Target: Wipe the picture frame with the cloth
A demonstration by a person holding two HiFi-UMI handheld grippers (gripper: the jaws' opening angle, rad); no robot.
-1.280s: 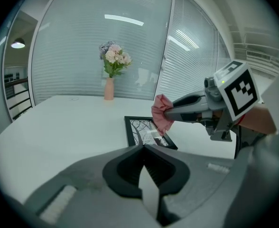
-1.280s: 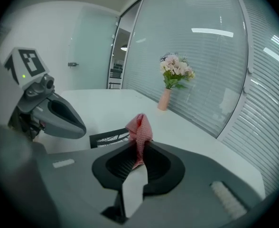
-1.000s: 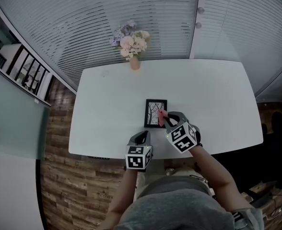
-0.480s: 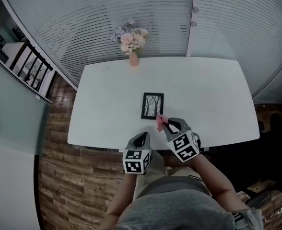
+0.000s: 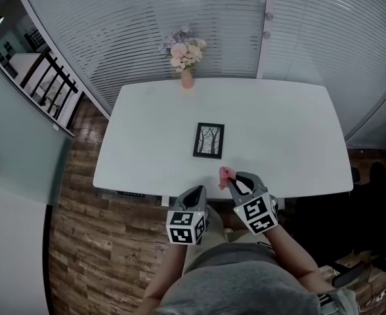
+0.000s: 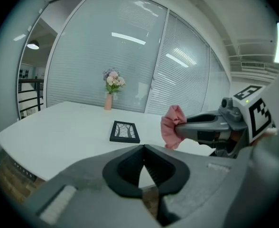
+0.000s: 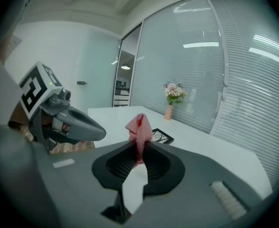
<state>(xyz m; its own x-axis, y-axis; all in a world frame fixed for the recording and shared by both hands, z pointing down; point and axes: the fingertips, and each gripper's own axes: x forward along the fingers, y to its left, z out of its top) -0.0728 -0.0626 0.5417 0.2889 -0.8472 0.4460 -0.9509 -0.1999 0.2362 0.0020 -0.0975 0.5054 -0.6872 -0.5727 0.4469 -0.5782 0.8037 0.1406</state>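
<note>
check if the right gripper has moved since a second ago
Yes. The right gripper, shut on the cloth, pulled back from the picture frame's lower right corner toward the person, and now sits near the table's front edge.

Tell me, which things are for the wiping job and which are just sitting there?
For the job:
picture frame
pink cloth
right gripper, clamped on the cloth

Just there:
vase of flowers
left gripper, shut with nothing in it

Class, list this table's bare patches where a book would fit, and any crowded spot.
Bare: the table left of the picture frame; right of it; between frame and vase. Crowded: only the near edge, by the right tongs with the cloth.
</note>
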